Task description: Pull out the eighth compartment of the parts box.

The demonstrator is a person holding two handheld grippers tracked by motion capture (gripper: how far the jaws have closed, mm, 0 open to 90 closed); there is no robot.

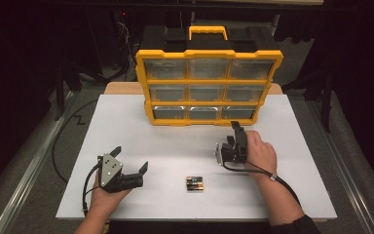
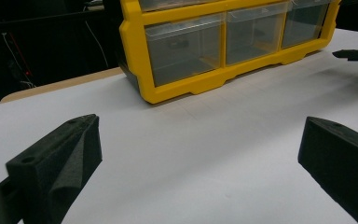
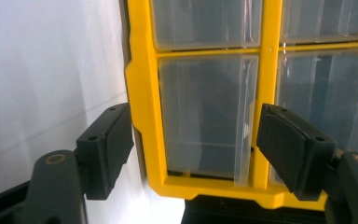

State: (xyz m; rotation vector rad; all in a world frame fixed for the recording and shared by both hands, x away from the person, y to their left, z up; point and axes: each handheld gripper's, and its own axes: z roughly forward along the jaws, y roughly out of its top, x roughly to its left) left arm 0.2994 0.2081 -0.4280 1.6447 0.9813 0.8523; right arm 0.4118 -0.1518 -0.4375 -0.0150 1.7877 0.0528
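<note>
Yellow organizer (image 1: 209,81), nine clear drawers (image 1: 203,92)

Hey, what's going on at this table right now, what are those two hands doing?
A person holds a gripper in each hand at a white table. The right gripper is rolled on its side and reaches toward the bottom right drawer of the yellow organizer, its jaws apart on either side of the drawer front and not pressing on it. The left gripper rests open near the front edge, holding nothing. A pack of batteries lies between the hands, untouched.
</note>
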